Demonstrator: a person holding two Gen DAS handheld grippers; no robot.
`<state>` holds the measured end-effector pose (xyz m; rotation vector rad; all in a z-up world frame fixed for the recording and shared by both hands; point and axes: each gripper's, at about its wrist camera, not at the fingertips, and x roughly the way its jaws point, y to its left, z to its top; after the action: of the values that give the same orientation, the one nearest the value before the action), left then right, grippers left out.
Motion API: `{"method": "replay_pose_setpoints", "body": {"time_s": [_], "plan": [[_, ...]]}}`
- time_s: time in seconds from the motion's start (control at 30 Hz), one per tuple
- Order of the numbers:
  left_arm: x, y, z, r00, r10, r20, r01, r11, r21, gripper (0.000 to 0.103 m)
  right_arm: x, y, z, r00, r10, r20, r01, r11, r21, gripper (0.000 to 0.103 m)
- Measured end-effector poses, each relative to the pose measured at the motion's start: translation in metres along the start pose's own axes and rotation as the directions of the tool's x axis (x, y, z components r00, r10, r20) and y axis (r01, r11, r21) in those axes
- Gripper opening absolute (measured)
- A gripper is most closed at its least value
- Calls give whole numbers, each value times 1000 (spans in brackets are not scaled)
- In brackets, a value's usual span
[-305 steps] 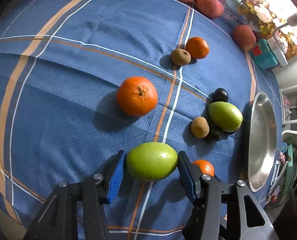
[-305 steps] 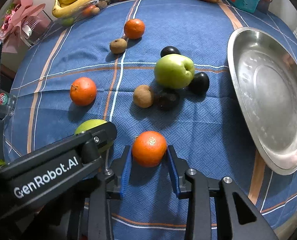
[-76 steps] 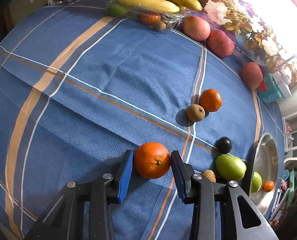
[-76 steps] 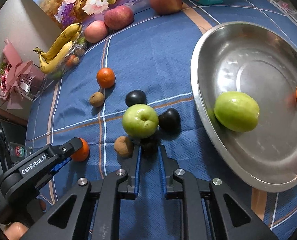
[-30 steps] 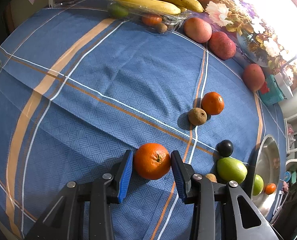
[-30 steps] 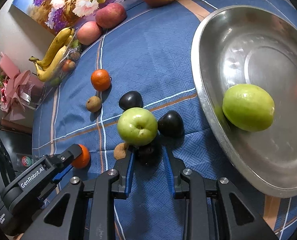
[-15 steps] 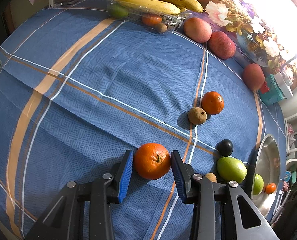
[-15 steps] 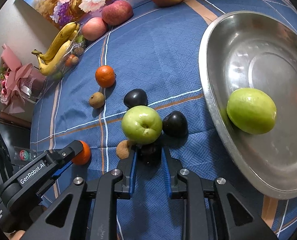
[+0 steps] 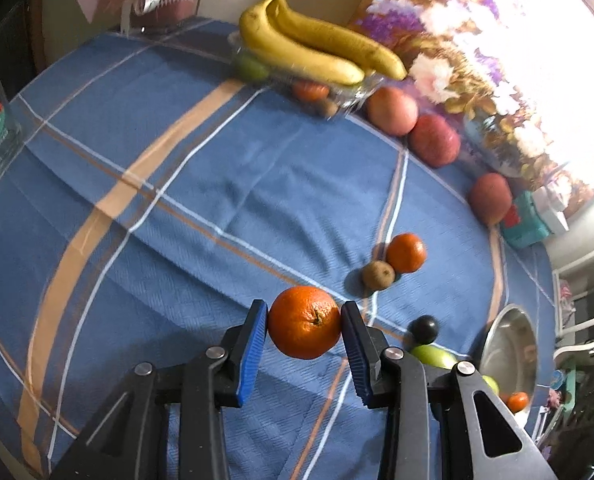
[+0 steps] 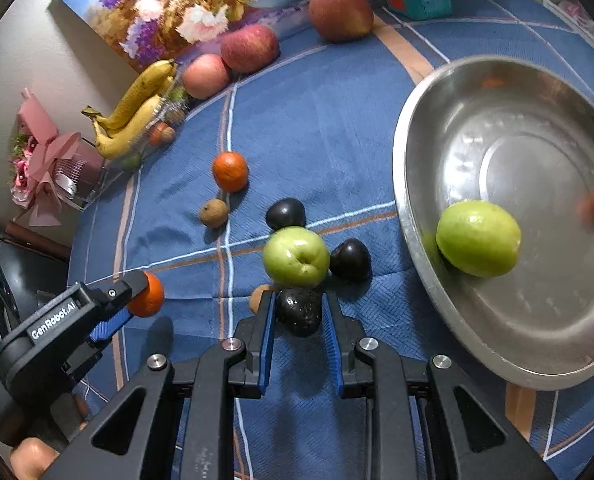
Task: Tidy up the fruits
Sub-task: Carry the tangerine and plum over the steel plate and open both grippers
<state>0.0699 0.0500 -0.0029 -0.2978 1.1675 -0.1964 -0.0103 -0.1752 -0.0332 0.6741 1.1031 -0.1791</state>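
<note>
Orange [image 9: 304,322] sits pinched in my left claw [image 9: 303,332], clear of the counter [image 9: 217,184], with the steel bowl [image 9: 509,344] off to the right, so that's a rightward carry. My right claw [image 10: 297,316] straddles a dark plum [image 10: 299,310], narrow; can't tell if it's gripping.

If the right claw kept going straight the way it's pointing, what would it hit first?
Likely the green apple. It lies just beyond the dark fruit held in the right claw, apparently touching it, though depth is hard to judge.
</note>
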Motion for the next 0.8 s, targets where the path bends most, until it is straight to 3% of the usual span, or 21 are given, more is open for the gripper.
{"method": "replay_pose_setpoints", "body": {"time_s": [0.5,0.8], "plan": [[-6,-16,2,1000,-21,19,20,999,31,40,-38,-5,0,996,-8,84,7,1000,10,24],[-8,-59,-13,998,-56,9,54,985,166,40,-68,-61,9,979,-138,150,110,978,176,24]]}}
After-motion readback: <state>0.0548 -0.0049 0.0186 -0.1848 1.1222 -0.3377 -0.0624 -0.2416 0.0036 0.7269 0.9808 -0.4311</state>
